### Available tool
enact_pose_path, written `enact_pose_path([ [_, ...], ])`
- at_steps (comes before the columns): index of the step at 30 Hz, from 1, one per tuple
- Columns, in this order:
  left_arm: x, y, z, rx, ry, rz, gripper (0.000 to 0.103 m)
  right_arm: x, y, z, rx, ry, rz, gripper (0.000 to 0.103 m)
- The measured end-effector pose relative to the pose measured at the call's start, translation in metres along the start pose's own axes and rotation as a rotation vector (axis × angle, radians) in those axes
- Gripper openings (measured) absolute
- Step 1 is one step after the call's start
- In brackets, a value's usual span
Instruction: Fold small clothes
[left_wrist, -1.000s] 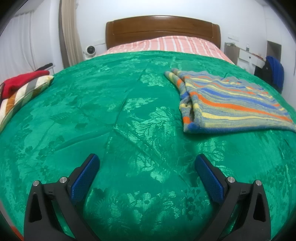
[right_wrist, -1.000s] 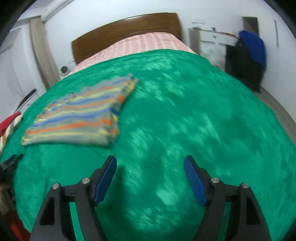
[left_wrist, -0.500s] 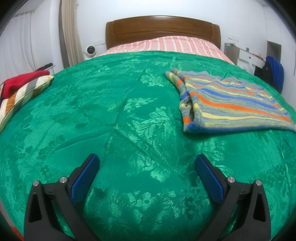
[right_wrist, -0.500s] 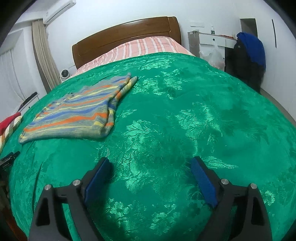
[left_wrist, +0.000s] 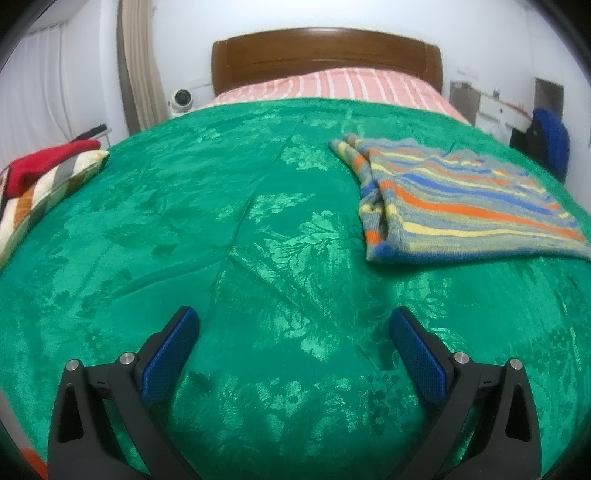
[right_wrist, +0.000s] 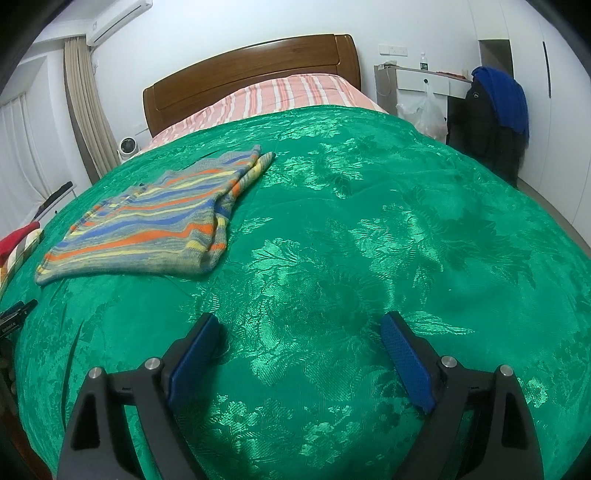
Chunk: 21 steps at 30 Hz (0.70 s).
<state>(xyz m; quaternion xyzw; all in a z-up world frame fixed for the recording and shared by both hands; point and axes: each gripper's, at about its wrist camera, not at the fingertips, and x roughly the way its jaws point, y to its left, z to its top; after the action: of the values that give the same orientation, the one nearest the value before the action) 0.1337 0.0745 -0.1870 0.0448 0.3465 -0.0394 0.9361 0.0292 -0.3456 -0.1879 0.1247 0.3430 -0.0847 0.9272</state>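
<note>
A striped knit garment (left_wrist: 461, 206) in blue, orange, yellow and grey lies folded flat on the green bedspread (left_wrist: 221, 221). In the left wrist view it is ahead and to the right. In the right wrist view the garment (right_wrist: 155, 225) is ahead and to the left. My left gripper (left_wrist: 293, 321) is open and empty, low over the spread, well short of the garment. My right gripper (right_wrist: 299, 328) is open and empty over bare bedspread (right_wrist: 369, 240), to the right of the garment.
A wooden headboard (left_wrist: 325, 51) and pink striped bedding (left_wrist: 332, 85) lie at the far end. A striped pillow with a red cloth (left_wrist: 44, 177) sits at the left edge. A chair with dark and blue clothing (right_wrist: 495, 114) and a white bag (right_wrist: 424, 118) stand at the right.
The right wrist view has swung and settled, and the garment now lies a little farther left and higher in it. The left gripper has barely moved. Both stay open.
</note>
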Motion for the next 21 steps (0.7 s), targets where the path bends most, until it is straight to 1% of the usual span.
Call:
enact_pose_path([
  [2, -0.005, -0.006, 0.003, 0.028, 0.023, 0.019, 0.102, 0.000, 0.000, 0.000, 0.001, -0.001, 0.002, 0.089],
  [6, -0.029, -0.034, 0.009, 0.100, 0.018, -0.044, 0.102, 0.000, 0.000, -0.001, 0.002, -0.001, 0.004, 0.089],
  [10, -0.050, -0.079, 0.016, 0.165, 0.022, -0.162, 0.102, 0.000, 0.000, 0.000, 0.002, 0.004, 0.010, 0.090],
  [15, -0.067, -0.151, 0.029, 0.330, 0.020, -0.309, 0.102, -0.003, -0.002, 0.004, 0.020, 0.014, 0.007, 0.090],
  [17, -0.070, -0.180, 0.034, 0.399, 0.021, -0.364, 0.102, -0.011, -0.006, 0.005, 0.063, 0.003, 0.031, 0.090],
  [19, -0.069, -0.208, 0.038, 0.463, 0.022, -0.417, 0.102, -0.022, -0.016, 0.006, 0.135, -0.022, 0.069, 0.090],
  [21, -0.065, -0.237, 0.042, 0.510, 0.024, -0.466, 0.102, -0.034, -0.028, 0.008, 0.187, -0.060, 0.074, 0.090],
])
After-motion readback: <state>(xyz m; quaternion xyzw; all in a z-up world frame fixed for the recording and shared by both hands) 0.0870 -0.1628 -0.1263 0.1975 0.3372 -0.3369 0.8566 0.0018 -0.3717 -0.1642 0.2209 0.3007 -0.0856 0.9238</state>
